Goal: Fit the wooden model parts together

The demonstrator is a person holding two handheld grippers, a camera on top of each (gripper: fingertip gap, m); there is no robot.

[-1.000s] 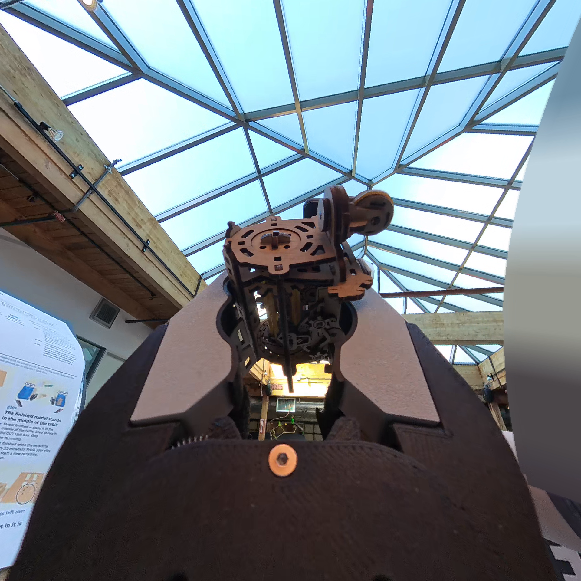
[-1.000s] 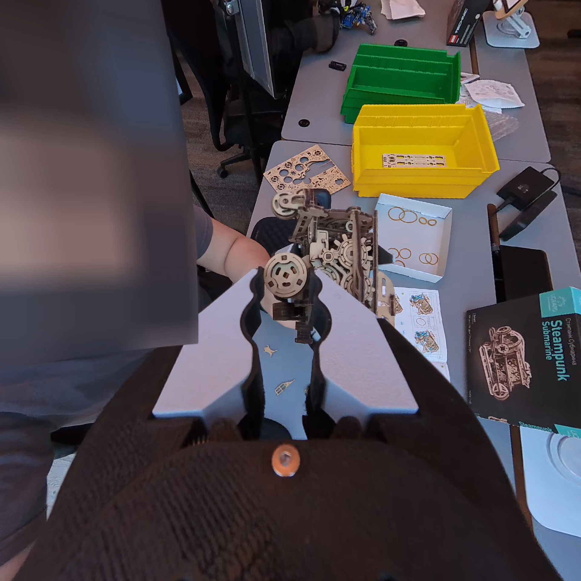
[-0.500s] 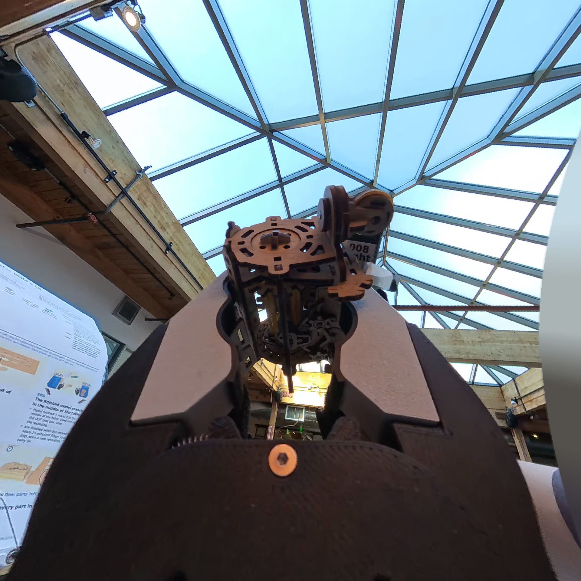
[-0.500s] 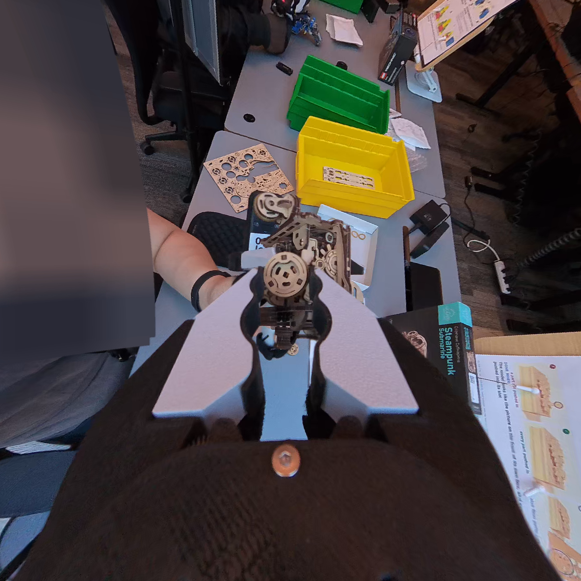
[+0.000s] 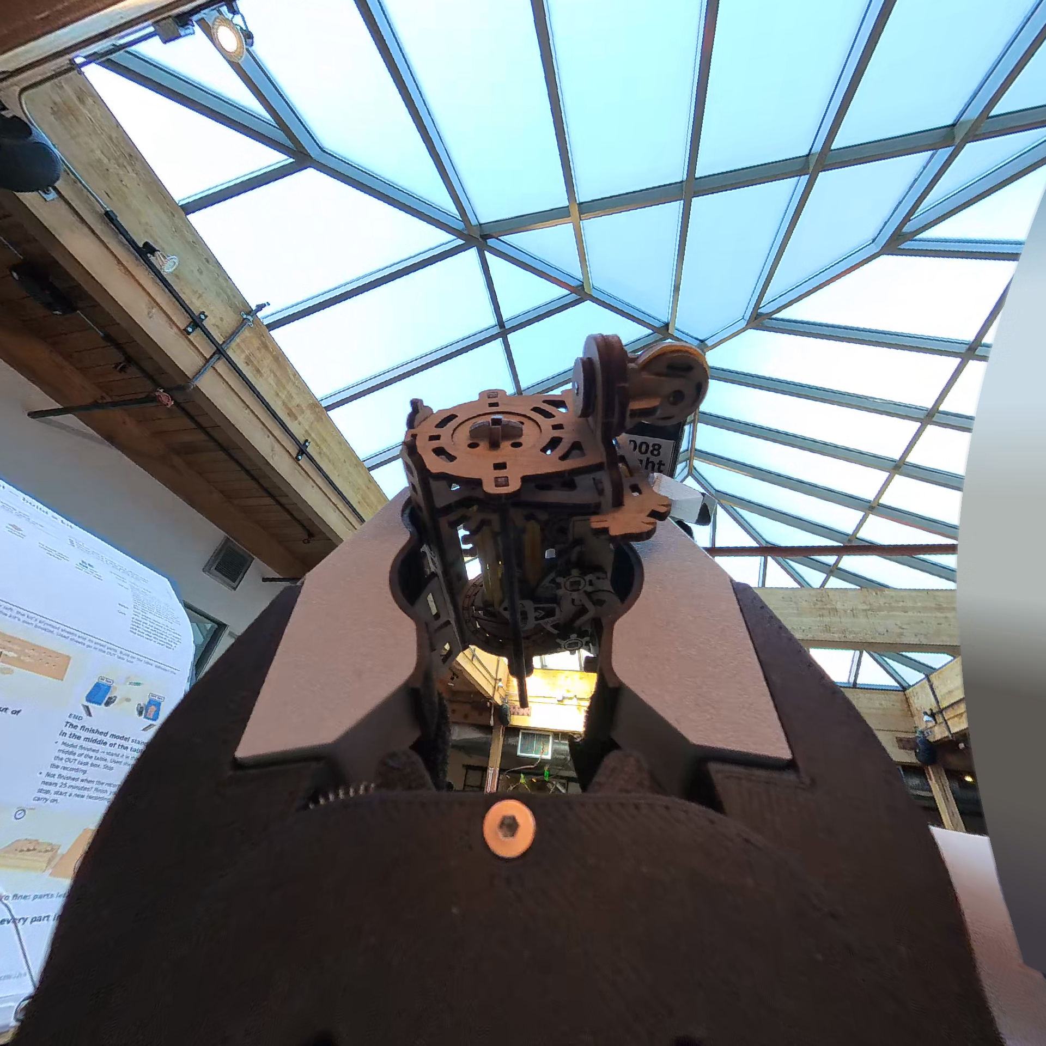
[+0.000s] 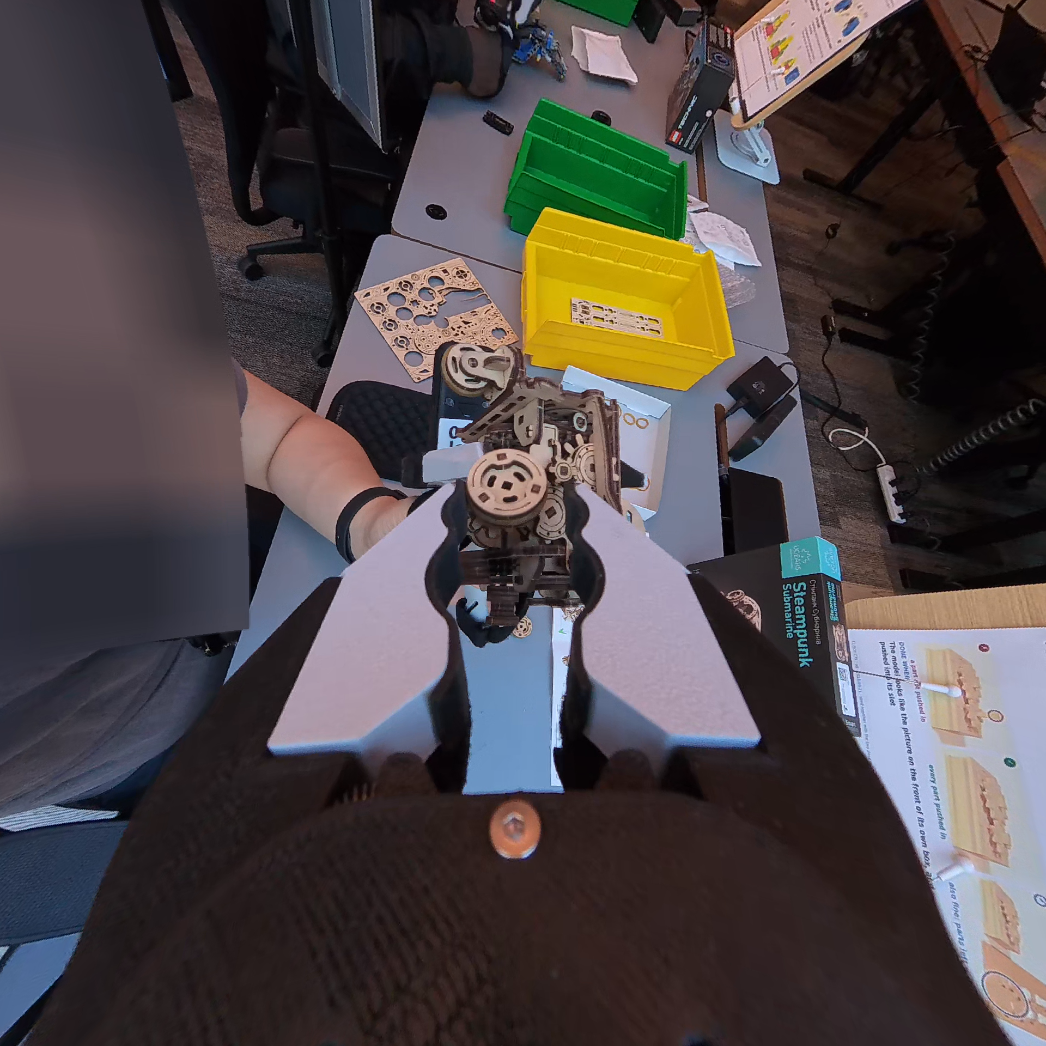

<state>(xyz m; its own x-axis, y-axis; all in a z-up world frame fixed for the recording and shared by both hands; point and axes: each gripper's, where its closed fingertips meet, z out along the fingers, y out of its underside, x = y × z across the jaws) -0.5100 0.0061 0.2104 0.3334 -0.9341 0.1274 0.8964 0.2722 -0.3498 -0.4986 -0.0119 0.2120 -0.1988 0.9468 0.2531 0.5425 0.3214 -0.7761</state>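
Note:
The wooden model (image 5: 498, 447), a dark brown block of gears, plates and wheels, is held up against the skylight in the left wrist view. My left gripper (image 5: 518, 543) is shut on its lower body. The right gripper's white fingertip (image 5: 682, 498) shows just behind the model. In the right wrist view my right gripper (image 6: 512, 509) is shut on the same model (image 6: 543, 436), a round wheel at its fingertips. The left gripper (image 6: 453, 396) shows beyond the model, above the grey table (image 6: 509, 707).
On the table are a punched wooden sheet (image 6: 430, 311), a yellow bin (image 6: 617, 362) holding a small wooden sheet, a green bin (image 6: 594, 164), a white box (image 6: 645, 419) of rings, a dark kit box (image 6: 792, 611) and an instruction sheet (image 6: 962, 736). A person's forearm (image 6: 317, 453) is at left. My two grippers' fingertips are within a few centimetres of each other.
Both grippers have tilted together with the model. The model sits deeper between my right fingers. The right gripper has come into sight behind the model in the left wrist view.

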